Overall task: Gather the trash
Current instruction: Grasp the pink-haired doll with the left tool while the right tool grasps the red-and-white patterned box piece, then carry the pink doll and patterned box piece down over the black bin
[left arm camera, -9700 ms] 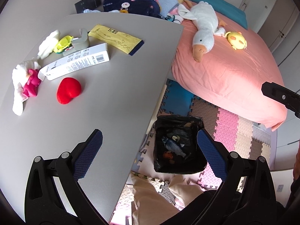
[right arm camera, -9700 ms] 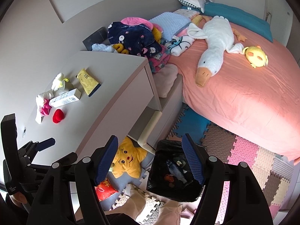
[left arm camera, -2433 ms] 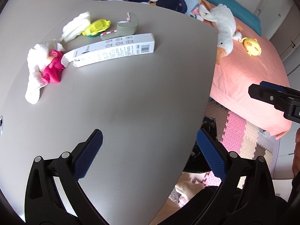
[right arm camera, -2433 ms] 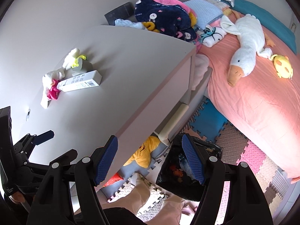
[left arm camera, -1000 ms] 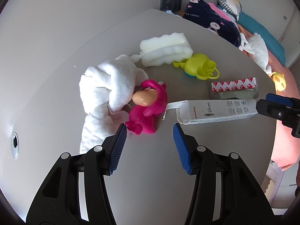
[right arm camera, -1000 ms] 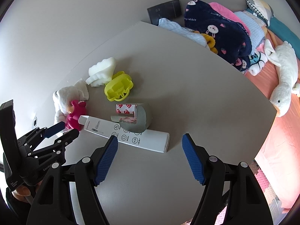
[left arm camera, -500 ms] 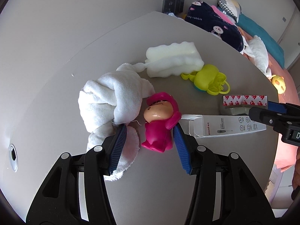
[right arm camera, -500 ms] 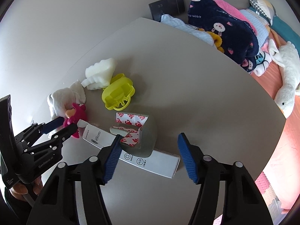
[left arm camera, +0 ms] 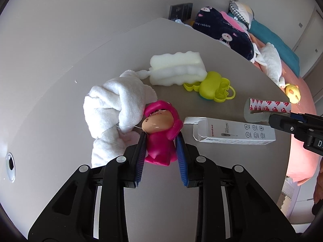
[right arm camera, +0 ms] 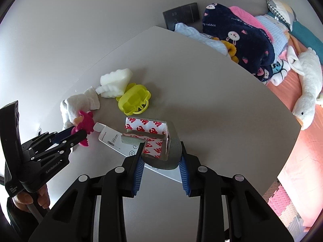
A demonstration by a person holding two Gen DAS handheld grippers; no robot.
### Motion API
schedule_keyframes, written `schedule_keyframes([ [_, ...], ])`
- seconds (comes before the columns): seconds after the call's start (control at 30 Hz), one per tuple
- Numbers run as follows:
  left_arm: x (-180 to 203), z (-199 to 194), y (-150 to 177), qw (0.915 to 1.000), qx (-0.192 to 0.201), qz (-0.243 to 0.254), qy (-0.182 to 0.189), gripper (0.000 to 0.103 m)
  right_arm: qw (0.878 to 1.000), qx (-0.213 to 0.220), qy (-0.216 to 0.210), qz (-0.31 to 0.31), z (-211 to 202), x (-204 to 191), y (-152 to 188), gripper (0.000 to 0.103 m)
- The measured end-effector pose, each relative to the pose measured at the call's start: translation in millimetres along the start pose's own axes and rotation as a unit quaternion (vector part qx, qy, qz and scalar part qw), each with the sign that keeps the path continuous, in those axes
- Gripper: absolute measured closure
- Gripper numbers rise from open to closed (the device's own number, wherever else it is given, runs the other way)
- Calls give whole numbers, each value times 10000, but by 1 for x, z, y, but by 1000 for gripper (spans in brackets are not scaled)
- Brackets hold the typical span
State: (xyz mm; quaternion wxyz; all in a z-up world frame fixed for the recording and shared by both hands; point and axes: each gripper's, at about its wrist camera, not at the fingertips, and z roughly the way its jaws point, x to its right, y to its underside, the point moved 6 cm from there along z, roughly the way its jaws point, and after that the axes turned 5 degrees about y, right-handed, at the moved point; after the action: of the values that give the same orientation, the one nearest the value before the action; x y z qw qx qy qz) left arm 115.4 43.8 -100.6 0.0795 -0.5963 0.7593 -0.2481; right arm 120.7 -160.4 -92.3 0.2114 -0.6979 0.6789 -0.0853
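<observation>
Both grippers' fingers closing since half a second ago | left gripper [left arm camera: 160, 141] gripping pink figurine [left arm camera: 160, 130] | right gripper [right arm camera: 161, 155] clamping grey foam piece [right arm camera: 168, 156] on worktop [right arm camera: 212, 100]

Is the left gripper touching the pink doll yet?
Touching. The left wrist view shows the left gripper with both pads pressed against the pink doll.

bright daylight, sharp, fisheye-warped dark edges

Daylight is washing over a plain white wall [right arm camera: 80, 30] and a grey surface [right arm camera: 212, 92]. At right, a bed [right arm camera: 298, 141] in a pink sheet is lying beside foam floor mats [right arm camera: 290, 207]; a dark wall panel [right arm camera: 181, 15] is sitting upper centre.
</observation>
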Motion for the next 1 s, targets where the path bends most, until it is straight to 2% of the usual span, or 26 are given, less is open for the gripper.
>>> schedule_keyframes([
  [0.23, 18, -25, 7, 9998, 179, 96, -22, 74, 9997, 246, -50, 20, -32, 7, 13, 70],
  [0.43, 41, -27, 19, 9998, 120, 147, 77, 74, 9993, 341, 15, 126, -52, 24, 33, 69],
  [1.0, 148, -28, 54, 9958, -48, 771, 500, 74, 9967, 466, 282, 602, -104, 96, 98, 69],
])
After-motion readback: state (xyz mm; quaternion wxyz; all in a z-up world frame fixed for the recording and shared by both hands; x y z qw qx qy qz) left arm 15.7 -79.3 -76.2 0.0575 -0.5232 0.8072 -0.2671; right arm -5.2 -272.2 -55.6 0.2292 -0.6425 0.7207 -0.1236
